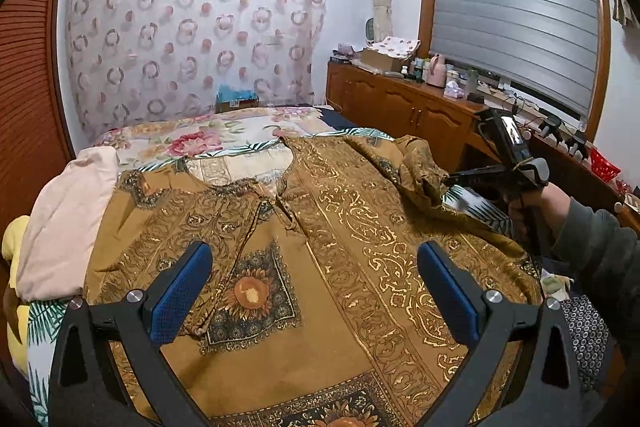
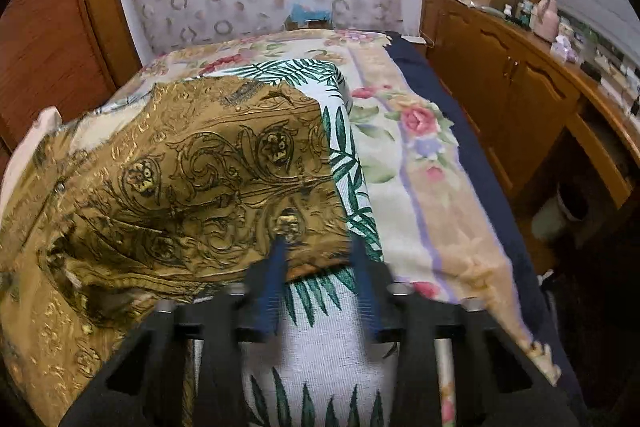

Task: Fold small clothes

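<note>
A brown and gold patterned top (image 1: 328, 267) lies spread on the bed, neckline toward the far side. My left gripper (image 1: 316, 259) is open and empty, hovering just above the garment's chest. My right gripper (image 2: 320, 251) has its blue fingers (image 2: 272, 287) partly apart around the edge of the top's sleeve (image 2: 224, 187), which is lifted and folded over toward the body. In the left wrist view the right gripper (image 1: 450, 181) meets the bunched sleeve (image 1: 420, 167) at the right.
The bed carries a palm-leaf sheet (image 2: 320, 367) and a floral blanket (image 2: 420, 147). A pink folded cloth (image 1: 64, 219) lies at the left. A wooden cabinet (image 1: 420, 107) with clutter stands to the right of the bed. A wooden wardrobe (image 1: 28, 67) is at the left.
</note>
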Demonstrator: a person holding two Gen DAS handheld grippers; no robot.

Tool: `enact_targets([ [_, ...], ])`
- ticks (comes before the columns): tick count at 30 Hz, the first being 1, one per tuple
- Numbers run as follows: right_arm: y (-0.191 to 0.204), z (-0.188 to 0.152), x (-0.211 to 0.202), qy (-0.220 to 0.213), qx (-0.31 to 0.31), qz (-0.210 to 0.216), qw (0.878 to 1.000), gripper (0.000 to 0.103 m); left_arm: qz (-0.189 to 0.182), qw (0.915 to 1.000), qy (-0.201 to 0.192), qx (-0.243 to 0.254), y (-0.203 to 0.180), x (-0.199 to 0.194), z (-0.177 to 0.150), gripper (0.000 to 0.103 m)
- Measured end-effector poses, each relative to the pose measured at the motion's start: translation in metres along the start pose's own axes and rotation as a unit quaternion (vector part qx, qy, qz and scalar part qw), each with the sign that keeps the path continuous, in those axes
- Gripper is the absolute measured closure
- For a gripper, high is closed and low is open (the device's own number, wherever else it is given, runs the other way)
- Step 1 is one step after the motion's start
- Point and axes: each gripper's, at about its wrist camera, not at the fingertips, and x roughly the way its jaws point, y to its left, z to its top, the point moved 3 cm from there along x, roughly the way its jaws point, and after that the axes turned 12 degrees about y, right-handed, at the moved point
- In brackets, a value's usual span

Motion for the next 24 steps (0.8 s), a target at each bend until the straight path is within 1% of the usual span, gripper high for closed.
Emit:
enact_targets([
  [2,0.005,0.003,0.003,-0.001,-0.02,0.003,1.0,0.094,0.0,1.0,0.002,-0.003,0.002,0.001,-0.001,0.001],
  [5,0.014,0.003,-0.001,-0.004,-0.038,-0.011,0.999,0.095,0.0,1.0,0.0,-0.006,0.003,0.0,-0.001,0.001],
  [7,0.018,0.004,-0.008,-0.018,-0.04,0.0,0.999,0.095,0.001,0.9999,0.0,-0.01,0.006,-0.001,-0.002,0.001],
  [10,0.025,0.006,-0.033,-0.056,-0.045,0.034,0.997,0.095,0.002,0.9999,0.0,-0.017,0.012,-0.001,-0.003,0.001],
  [14,0.06,0.015,-0.066,-0.095,-0.082,0.074,0.989,0.095,0.005,0.9996,-0.002,-0.027,0.02,0.0,-0.004,0.001],
  [17,0.097,0.019,-0.084,-0.11,-0.124,0.098,0.981,0.095,0.006,0.9993,0.0,-0.037,0.027,0.001,-0.005,0.001],
  [19,0.121,0.022,-0.091,-0.116,-0.147,0.111,0.976,0.095,0.007,0.9991,0.001,-0.042,0.03,0.002,-0.006,0.001],
  [22,0.151,0.031,-0.091,-0.121,-0.171,0.116,0.971,0.095,0.009,0.999,0.003,-0.044,0.034,0.002,-0.008,0.001],
  [24,0.161,0.04,-0.083,-0.119,-0.177,0.12,0.97,0.095,0.01,0.9989,0.003,-0.045,0.035,0.001,-0.009,0.001],
])
